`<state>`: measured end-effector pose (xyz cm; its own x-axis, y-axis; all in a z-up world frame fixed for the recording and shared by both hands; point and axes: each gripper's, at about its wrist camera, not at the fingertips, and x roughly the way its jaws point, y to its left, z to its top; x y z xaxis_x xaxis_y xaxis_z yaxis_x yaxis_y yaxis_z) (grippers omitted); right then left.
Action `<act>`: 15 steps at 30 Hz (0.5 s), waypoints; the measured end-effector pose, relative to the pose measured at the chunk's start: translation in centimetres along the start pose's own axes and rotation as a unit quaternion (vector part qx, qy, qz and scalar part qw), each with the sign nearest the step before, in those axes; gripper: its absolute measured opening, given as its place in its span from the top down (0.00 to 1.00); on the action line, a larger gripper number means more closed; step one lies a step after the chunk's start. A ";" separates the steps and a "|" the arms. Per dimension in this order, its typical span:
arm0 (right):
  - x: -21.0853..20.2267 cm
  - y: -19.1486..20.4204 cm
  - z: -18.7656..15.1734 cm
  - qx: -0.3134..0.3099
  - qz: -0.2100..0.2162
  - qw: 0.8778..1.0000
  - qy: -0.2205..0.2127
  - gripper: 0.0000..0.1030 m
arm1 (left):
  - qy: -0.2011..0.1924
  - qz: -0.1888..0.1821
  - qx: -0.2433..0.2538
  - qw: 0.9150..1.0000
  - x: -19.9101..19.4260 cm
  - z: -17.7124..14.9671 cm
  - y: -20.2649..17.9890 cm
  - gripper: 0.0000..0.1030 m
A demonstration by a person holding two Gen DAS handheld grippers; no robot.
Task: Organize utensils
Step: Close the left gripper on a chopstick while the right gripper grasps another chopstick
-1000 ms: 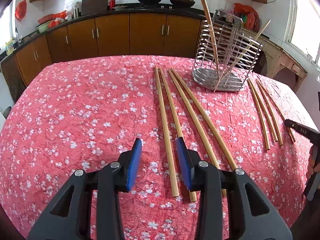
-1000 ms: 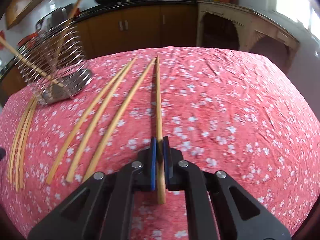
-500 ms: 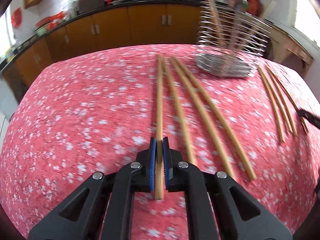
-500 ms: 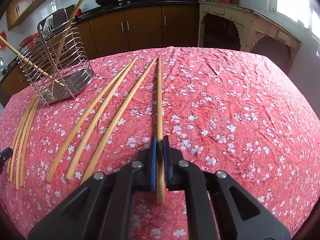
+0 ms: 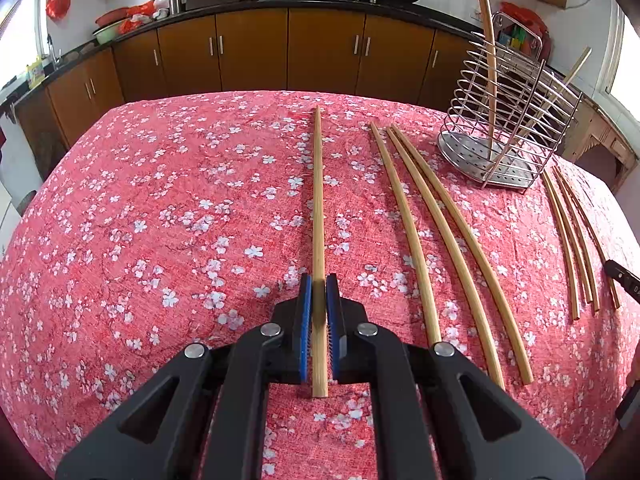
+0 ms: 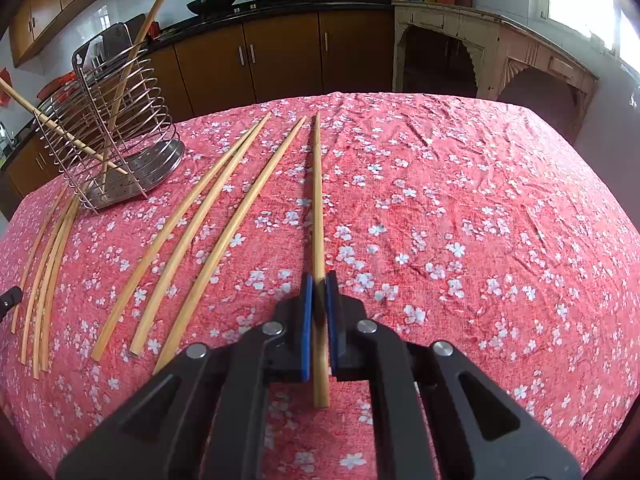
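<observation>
1. The left gripper (image 5: 319,292) has its blue fingers (image 5: 305,312) clamped on a long wooden chopstick (image 5: 318,208). The stick runs straight away from the fingers toward the far edge of the surface (image 5: 140,200), which wears a red floral cloth; its near end pokes out behind the pads.
2. The right gripper (image 6: 319,290) likewise has its fingers (image 6: 306,312) pinched tight on another chopstick (image 6: 317,200), which also reaches toward the far edge.
3. In the left view, three loose chopsticks (image 5: 436,236) lie side by side on the cloth just right of the held one, fanning toward the near edge.
4. A wire utensil rack (image 5: 508,120) stands near the far right corner in that view, with two sticks (image 5: 490,60) leaning inside it.
5. A bundle of thinner sticks (image 5: 572,240) lies close to the right edge, beyond the rack's near side.
6. In the right view, the rack (image 6: 116,128) stands at the far left, the three loose chopsticks (image 6: 192,232) lie between it and the held stick, and the thin bundle (image 6: 48,272) lies along the left edge.
</observation>
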<state>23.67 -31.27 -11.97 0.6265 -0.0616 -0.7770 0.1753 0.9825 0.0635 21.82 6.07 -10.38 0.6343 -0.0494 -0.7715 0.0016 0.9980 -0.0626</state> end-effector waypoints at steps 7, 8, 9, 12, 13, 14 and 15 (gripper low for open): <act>0.1 0.1 0.1 0.001 0.002 1.000 0.002 0.92 | 0.000 -0.001 -0.001 1.000 -0.1 -0.2 0.4 0.92; 0.1 0.1 0.1 0.002 0.002 1.000 0.002 0.92 | 0.000 -0.001 -0.001 1.000 -0.1 -0.2 0.4 0.92; 0.1 0.1 0.1 0.001 0.002 1.000 0.002 0.92 | 0.000 -0.001 -0.001 1.000 0.0 -0.1 0.3 0.92; 0.1 0.1 0.1 0.001 0.002 1.000 0.002 0.92 | 0.000 -0.002 -0.002 1.000 -0.1 -0.2 0.3 0.92; 0.1 0.1 0.1 0.001 0.002 1.000 0.002 0.92 | 0.000 -0.003 -0.002 1.000 -0.1 -0.2 0.4 0.92; 0.1 0.1 0.1 0.001 0.002 1.000 0.002 0.92 | 0.000 -0.002 -0.002 1.000 -0.1 -0.2 0.4 0.92; 0.1 0.1 0.1 0.001 0.002 1.000 0.002 0.92 | 0.000 -0.002 -0.002 1.000 -0.1 -0.2 0.4 0.92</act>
<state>23.82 -31.22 -12.04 0.6243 -0.0575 -0.7791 0.1753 0.9822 0.0680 21.63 6.42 -10.45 0.6345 -0.0533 -0.7711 0.0017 0.9977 -0.0676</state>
